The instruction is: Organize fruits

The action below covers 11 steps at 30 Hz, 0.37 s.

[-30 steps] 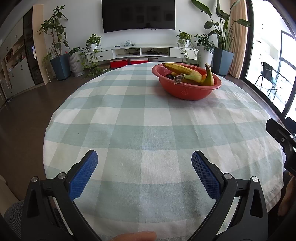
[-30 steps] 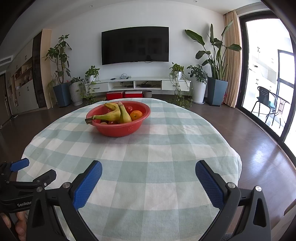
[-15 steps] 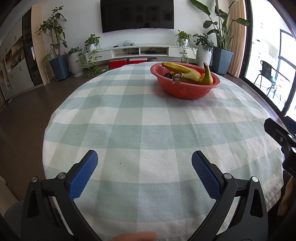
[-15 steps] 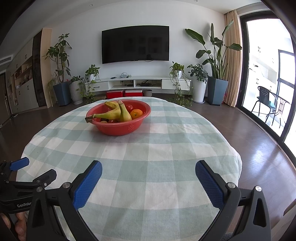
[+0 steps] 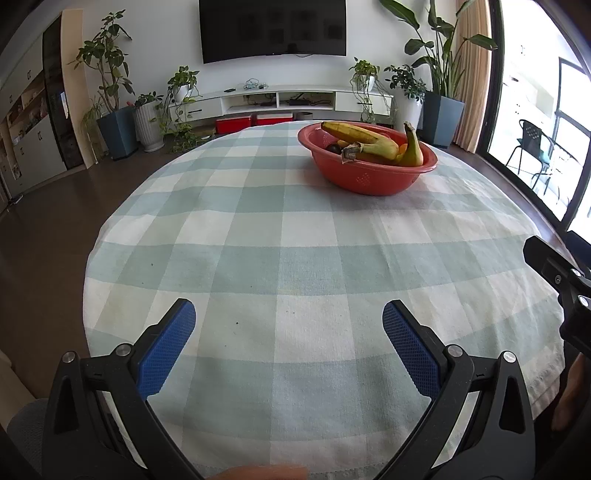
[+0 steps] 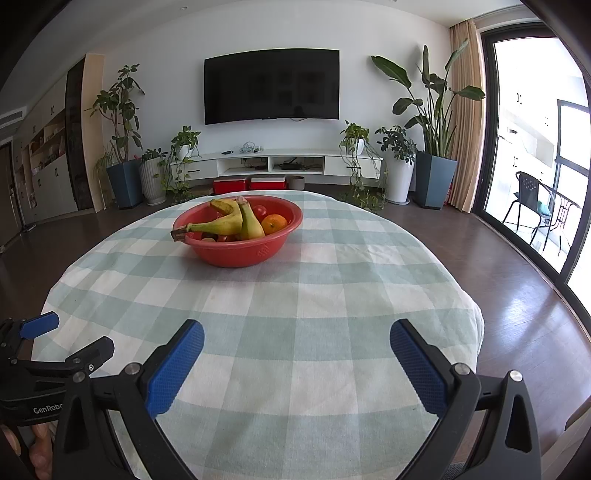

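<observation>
Both views have crept nearer the bowl (image 6: 238, 236). Left tongs (image 5: 289, 328) and right tongs (image 6: 297, 349): apart, empty. Bananas (image 6: 231, 221) and orange (image 6: 274, 224) lie bowled; desk (image 5: 258, 229) carries no loose fruit.

Left gripper (image 5: 289, 314) low over near edge of table, blue pads (image 5: 165, 353) spread wide, nothing between them. Table covered in green-and-white checked cloth (image 5: 258, 229). Red bowl (image 5: 369, 173) sits far right on the cloth, well apart from the gripper; bananas (image 5: 373, 142) lie across it, something dark and something orange partly hidden beneath them. Black part of right gripper (image 5: 561, 273) enters at right edge; its fingers not visible. Beyond table: wall TV (image 5: 273, 29), white low cabinet (image 5: 288, 98), potted plants (image 5: 110, 92).
</observation>
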Motion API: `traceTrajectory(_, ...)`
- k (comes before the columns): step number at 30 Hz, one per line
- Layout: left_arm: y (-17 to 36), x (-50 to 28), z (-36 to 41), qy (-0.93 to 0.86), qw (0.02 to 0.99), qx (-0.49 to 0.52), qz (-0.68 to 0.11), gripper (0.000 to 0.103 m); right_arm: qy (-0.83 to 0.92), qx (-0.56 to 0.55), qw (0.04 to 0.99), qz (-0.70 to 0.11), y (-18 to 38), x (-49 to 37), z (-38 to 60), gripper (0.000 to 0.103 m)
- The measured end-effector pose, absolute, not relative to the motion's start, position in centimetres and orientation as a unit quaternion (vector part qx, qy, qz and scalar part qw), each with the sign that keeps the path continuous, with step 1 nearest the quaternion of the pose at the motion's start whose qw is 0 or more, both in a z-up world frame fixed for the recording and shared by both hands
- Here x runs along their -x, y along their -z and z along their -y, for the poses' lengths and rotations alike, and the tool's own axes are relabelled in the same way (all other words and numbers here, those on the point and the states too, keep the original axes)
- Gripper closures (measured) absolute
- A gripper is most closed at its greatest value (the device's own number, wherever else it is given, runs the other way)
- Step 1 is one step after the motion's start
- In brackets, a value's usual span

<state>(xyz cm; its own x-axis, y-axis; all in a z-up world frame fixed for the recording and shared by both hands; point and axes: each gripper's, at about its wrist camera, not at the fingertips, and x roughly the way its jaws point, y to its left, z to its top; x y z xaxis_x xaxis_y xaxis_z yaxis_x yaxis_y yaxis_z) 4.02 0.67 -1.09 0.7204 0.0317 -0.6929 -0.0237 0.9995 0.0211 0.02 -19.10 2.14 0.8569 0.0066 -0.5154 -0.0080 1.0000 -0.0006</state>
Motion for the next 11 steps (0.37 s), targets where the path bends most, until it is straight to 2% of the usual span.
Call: traceTrajectory(11, 1.3, -3.9, -0.5, -0.003, 0.928, -0.005, -0.373, 0.0, -0.004, 0.005, 0.961, -0.276, -1.0, 0.9, 19.3, 0.0)
